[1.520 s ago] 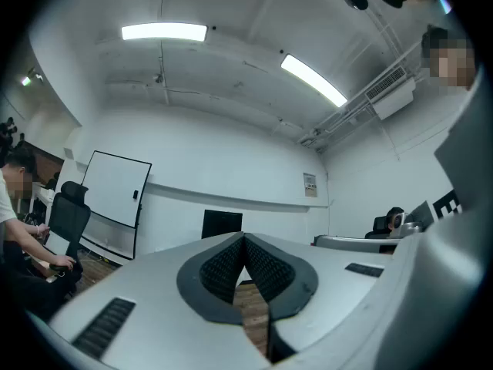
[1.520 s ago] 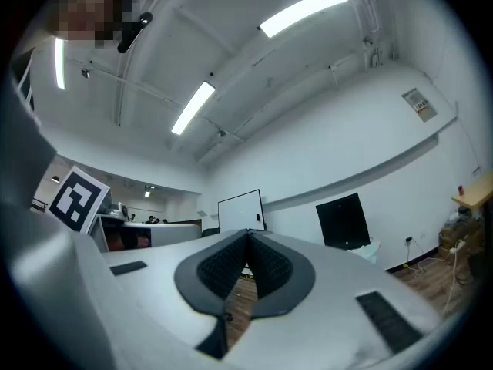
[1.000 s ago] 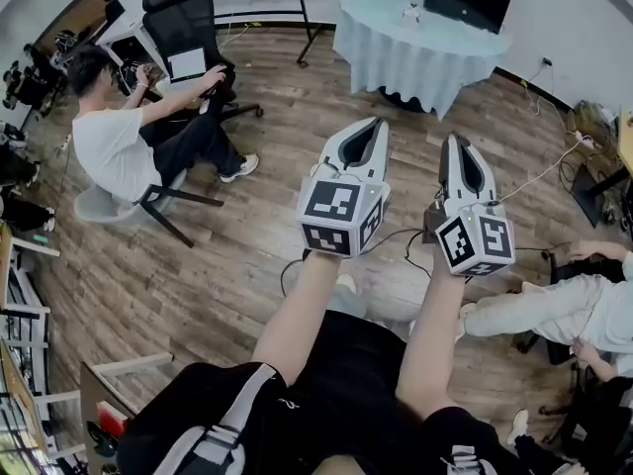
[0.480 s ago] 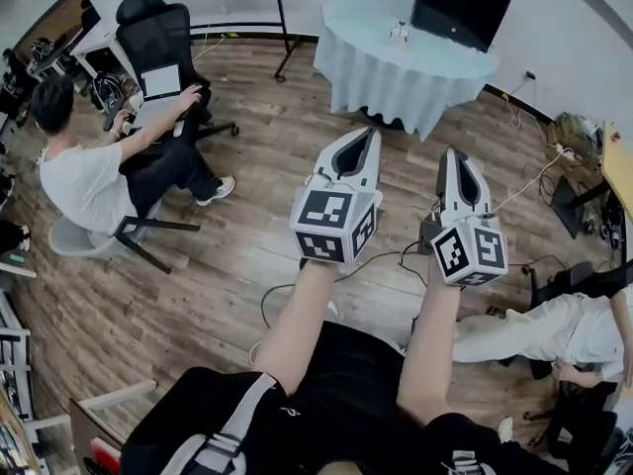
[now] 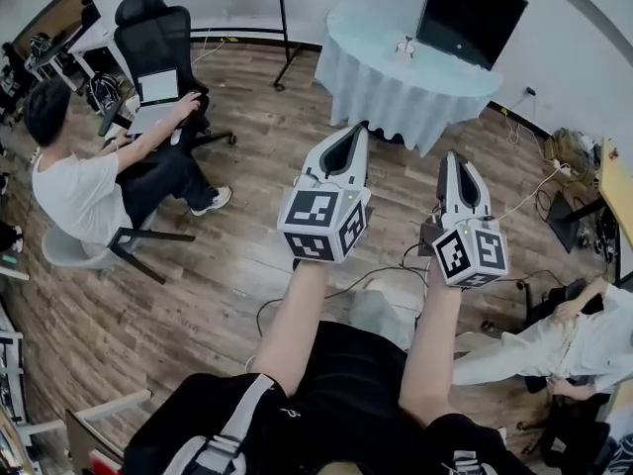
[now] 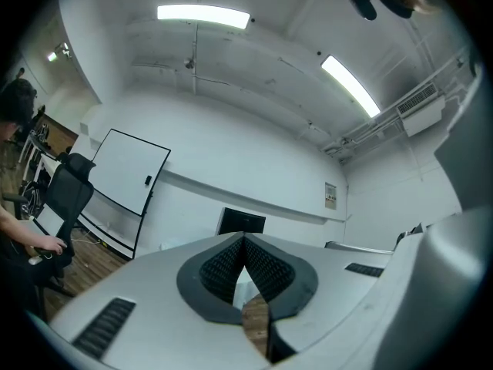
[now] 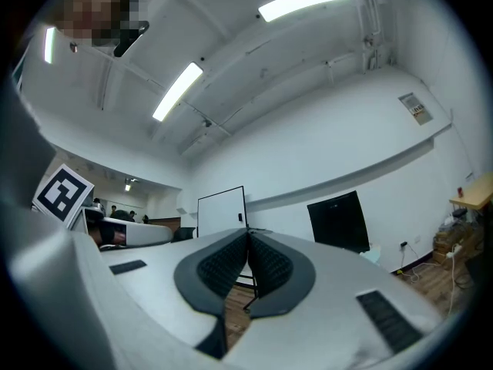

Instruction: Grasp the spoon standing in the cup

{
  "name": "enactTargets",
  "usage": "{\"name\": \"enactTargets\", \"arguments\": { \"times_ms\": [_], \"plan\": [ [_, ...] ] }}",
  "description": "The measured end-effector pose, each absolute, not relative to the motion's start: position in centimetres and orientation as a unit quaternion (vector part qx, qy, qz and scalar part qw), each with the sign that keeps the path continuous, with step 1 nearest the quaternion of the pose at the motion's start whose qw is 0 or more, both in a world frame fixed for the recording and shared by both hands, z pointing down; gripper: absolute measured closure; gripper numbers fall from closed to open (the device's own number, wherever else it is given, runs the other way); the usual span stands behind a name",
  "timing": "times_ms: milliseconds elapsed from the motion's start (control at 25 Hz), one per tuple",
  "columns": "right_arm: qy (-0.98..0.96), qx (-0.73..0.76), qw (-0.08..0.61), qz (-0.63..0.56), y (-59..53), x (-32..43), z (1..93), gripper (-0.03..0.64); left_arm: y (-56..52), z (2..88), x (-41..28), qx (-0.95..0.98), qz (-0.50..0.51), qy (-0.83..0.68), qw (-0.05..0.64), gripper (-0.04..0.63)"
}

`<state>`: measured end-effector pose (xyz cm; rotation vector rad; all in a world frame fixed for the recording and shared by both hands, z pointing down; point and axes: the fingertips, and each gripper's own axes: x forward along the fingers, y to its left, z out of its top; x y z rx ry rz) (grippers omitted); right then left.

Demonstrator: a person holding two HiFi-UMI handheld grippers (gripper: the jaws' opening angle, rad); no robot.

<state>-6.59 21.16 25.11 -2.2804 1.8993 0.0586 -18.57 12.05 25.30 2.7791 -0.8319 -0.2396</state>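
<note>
We hold the left gripper (image 5: pixel 357 129) and right gripper (image 5: pixel 454 157) mid-frame, jaws together, empty; a tiny object (image 5: pixel 406 46) on the upper table (image 5: pixel 376 82) is unreadable.

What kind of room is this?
Probably an office or lab workspace: black office chair, whiteboard on a stand, cloth-covered round table with a dark monitor, ceiling strip lights.

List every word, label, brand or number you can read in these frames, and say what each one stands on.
No text can be read in any view.
Wall notice, left gripper view: too small to read.
Wall sign, right gripper view: too small and blurred to read.
Marker cubes: black-and-white square patterns only, no letters or digits.
Dark screen behind the draped table: no visible brand.
</note>
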Motion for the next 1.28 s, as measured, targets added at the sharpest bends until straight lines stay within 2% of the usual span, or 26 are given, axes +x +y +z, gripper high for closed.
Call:
{"name": "enactTargets", "arguments": {
  "times_ms": [440,600,720,880,1280],
  "plan": [
    [0.64,-0.761,0.108,0.001,14.0,0.3,26.8,0.612,5.7,27.1,-12.9,0.951,-0.052,-0.287,0.1,0.595],
    [0.648,-0.755,0.101,-0.021,10.2,2.7,28.7,0.612,2.1,29.0,-10.5,0.947,-0.041,-0.295,0.121,0.595],
    [0.644,-0.758,0.091,-0.044,8.1,5.9,31.3,0.612,-0.2,30.1,-7.4,0.947,-0.05,-0.282,0.148,0.595],
    [0.629,-0.769,0.1,-0.061,5.7,11.8,33.2,0.612,-3.2,31.8,-2.4,0.949,-0.035,-0.276,0.147,0.595],
    [0.648,-0.751,0.11,-0.065,-2.7,21.2,32.2,0.612,-11.2,31.3,8.1,0.947,-0.031,-0.281,0.153,0.594]
  ]
}}
